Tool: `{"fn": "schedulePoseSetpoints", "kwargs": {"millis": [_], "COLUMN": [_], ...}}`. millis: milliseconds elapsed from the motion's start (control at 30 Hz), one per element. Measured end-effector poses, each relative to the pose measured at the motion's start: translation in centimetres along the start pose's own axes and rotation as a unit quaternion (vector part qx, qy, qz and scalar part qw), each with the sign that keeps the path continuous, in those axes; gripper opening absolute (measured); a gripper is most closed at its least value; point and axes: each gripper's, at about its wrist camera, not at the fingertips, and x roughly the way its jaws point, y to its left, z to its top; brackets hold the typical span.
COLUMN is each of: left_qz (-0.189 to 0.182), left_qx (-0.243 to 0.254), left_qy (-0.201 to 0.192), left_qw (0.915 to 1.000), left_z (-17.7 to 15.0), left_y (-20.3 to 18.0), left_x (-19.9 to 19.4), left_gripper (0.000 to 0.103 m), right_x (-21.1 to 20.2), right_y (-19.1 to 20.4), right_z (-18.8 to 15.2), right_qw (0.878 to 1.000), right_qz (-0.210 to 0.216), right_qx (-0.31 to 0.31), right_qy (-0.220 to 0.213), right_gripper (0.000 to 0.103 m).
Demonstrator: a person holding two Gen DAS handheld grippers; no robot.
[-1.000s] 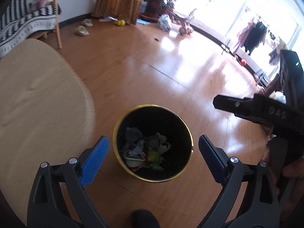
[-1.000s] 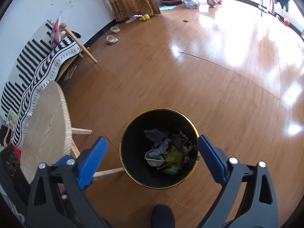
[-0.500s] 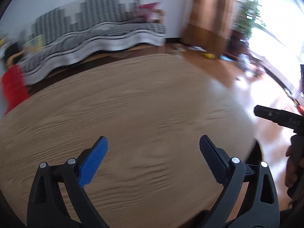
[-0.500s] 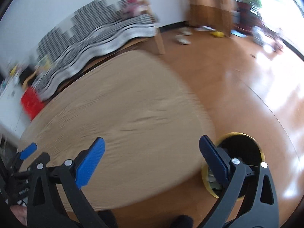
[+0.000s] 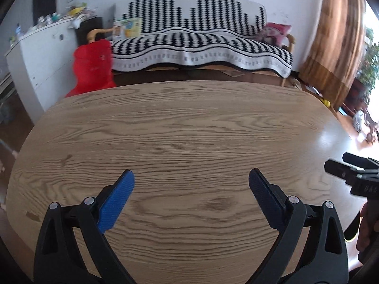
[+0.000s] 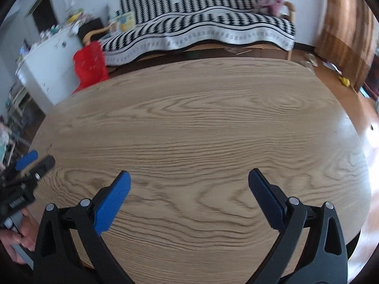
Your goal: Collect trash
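Note:
My left gripper (image 5: 190, 177) hangs open over the oval wooden table (image 5: 189, 130), with nothing between its blue pads. My right gripper (image 6: 189, 176) is open too, above the same table (image 6: 201, 123), and holds nothing. In the left wrist view the right gripper (image 5: 353, 177) pokes in at the right edge. In the right wrist view the left gripper (image 6: 28, 165) shows at the left edge, with a hand (image 6: 21, 239) on its handle. A thin gold arc (image 5: 350, 238) low on the right may be the bin's rim. The rest of the bin is hidden.
Behind the table stands a sofa under a black-and-white blanket (image 5: 201, 45). A red bag (image 5: 92, 64) and a white cabinet (image 5: 40, 54) are at the back left. A brown curtain (image 5: 331, 35) and shiny wood floor (image 6: 364, 108) lie to the right.
Both grippers have swung up and left, from above the black bin of trash on the floor to over the tabletop. Both stayed open.

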Motion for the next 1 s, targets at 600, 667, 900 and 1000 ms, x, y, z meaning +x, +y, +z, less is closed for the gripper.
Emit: {"fn": "schedulePoseSetpoints", "kwargs": {"millis": [600,667,900,1000], "left_qz": [0.015,0.015,0.014,0.015], "left_qx": [-0.005,-0.004,-0.003,-0.003], "left_qy": [0.009,0.009,0.009,0.009], "left_qw": [0.9998,0.9998,0.9999,0.9998], "left_z": [0.4,0.4,0.2,0.2], "left_y": [3.0,2.9,2.9,2.8], "left_x": [2.1,2.2,2.2,2.1], "left_gripper": [0.094,0.094,0.094,0.094], "right_x": [2.3,2.1,1.9,1.8], "right_y": [0.9,0.9,0.7,0.6], "right_z": [-0.8,-0.8,-0.9,-0.9], "right_qw": [0.999,0.999,0.999,0.999], "right_qz": [-0.023,-0.022,-0.023,-0.023], "right_qx": [-0.022,-0.024,-0.025,-0.022], "right_qy": [0.007,0.006,0.004,0.003], "right_gripper": [0.096,0.096,0.096,0.096]}}
